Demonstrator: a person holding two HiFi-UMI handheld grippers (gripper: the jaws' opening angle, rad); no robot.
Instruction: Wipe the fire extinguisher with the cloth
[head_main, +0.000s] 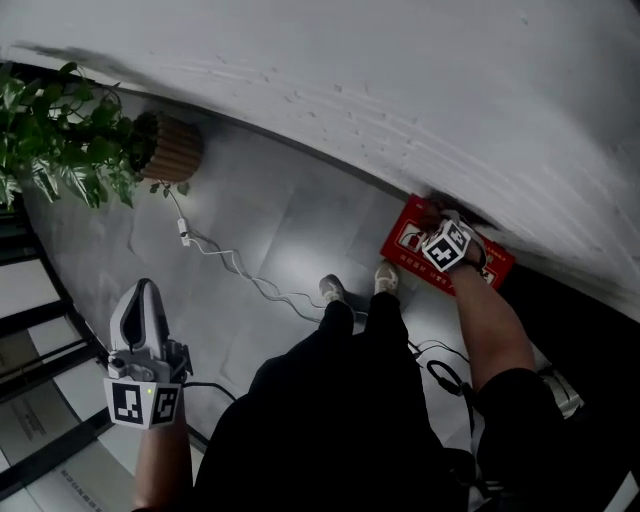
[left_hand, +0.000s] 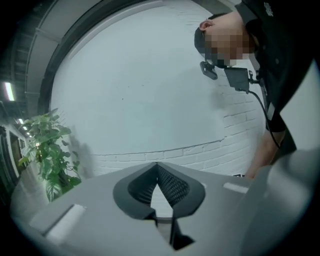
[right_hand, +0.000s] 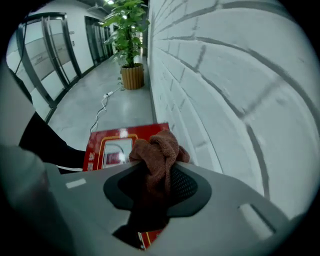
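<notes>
Now, your right hand-held gripper (right_hand: 159, 175) is clamped on the brown cloth (right_hand: 158, 150), which bunches out past the tips. It points steeply down at the red box (right_hand: 107, 147) on the floor (head_main: 280, 230) against the white brick wall (right_hand: 225, 90). The box lies just beyond and below the cloth; whether they touch, I can't tell. I'd call this the approach, with the wiping not clearly begun. Next you'll want to press the wad onto the red surface and drag it across, keeping the grip firm so the cloth doesn't slip out.

Your left hand-held gripper (left_hand: 157, 167) has its tips together with nothing between them, well away from the box and facing the wall.

As for contents, the box has a window on its front, but what's behind it is too blurred to name, so no extinguisher shows plainly. Far beyond your right hand-held gripper, a ribbed pot (right_hand: 132, 77) holds a leafy plant (right_hand: 127, 22).
</notes>
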